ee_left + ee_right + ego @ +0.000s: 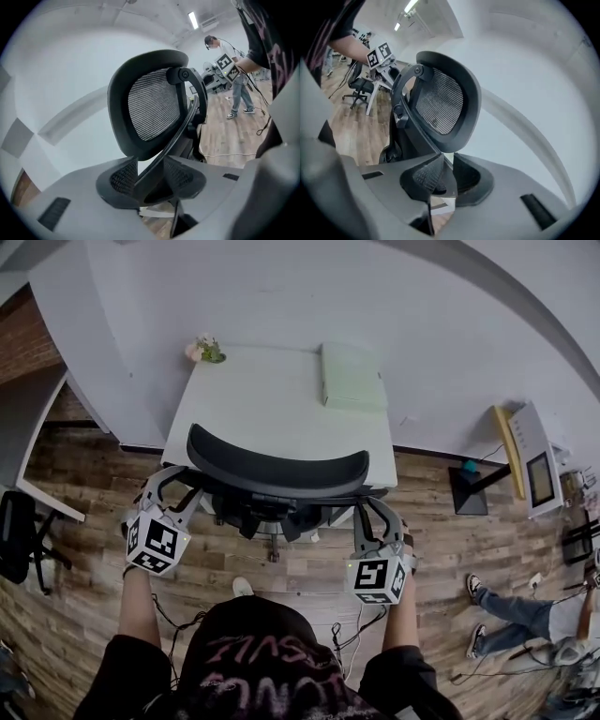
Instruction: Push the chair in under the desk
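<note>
The black mesh-backed chair stands at the near edge of the white surface, with its seat partly under it. Its curved backrest faces the surface. In the head view the backrest's long axis runs left to right, parallel to that edge.

The left gripper is at the backrest's left end. Its jaws are fairly wide and clamped on a thick black strut of the back frame. The right gripper is at the right end, with its jaws narrow and pinching a thin edge of the frame.

Each gripper's cube shows black-and-white square markers. The person's dark shirt carries pink lettering that I cannot read.

A pale green box and a small plant sit on the far part of the surface against a white wall. The floor is wood plank. Another black chair stands at the left, and a second person in jeans is at the right.
</note>
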The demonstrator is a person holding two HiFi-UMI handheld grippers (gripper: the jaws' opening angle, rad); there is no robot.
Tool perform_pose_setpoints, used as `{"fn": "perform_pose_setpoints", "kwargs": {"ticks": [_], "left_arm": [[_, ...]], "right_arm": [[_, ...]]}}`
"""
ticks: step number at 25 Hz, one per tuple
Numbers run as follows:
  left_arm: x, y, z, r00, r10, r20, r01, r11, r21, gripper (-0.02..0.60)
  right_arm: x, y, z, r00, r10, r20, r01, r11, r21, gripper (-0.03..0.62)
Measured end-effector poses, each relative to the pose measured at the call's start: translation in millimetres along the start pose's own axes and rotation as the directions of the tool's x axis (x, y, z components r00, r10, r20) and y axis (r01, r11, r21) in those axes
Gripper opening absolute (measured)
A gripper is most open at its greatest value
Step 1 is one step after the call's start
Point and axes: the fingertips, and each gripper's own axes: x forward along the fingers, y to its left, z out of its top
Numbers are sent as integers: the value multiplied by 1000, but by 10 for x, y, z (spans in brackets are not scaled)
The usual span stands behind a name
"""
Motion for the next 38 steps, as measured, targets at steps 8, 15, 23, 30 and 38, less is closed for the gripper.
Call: {"fn": "perform_pose_setpoints", "kwargs": {"ticks": [8, 15, 23, 30, 38], "left_arm": [[-298, 22, 245, 983, 153, 100, -132, 973, -189, 68], [-535, -30, 391, 963, 223, 150, -173, 942, -289, 28], [-899, 10, 479, 928, 328, 179, -221, 867, -447, 15], [-1150, -108, 464, 909, 382, 169, -275, 852, -445, 15], [-1420, -146, 426, 889, 426, 169, -306, 826, -473, 15]], "right_arm": [[-230, 18, 112, 996, -69, 49, 59, 982, 181, 31], [-502, -87, 218, 988, -124, 91, 87, 937, 338, 28], [-800, -124, 200, 984, -140, 113, 82, 906, 415, 28], [-946, -69, 258, 977, -155, 149, 77, 899, 432, 26], [-1074, -17, 324, 970, -164, 180, 76, 907, 415, 26]]}}
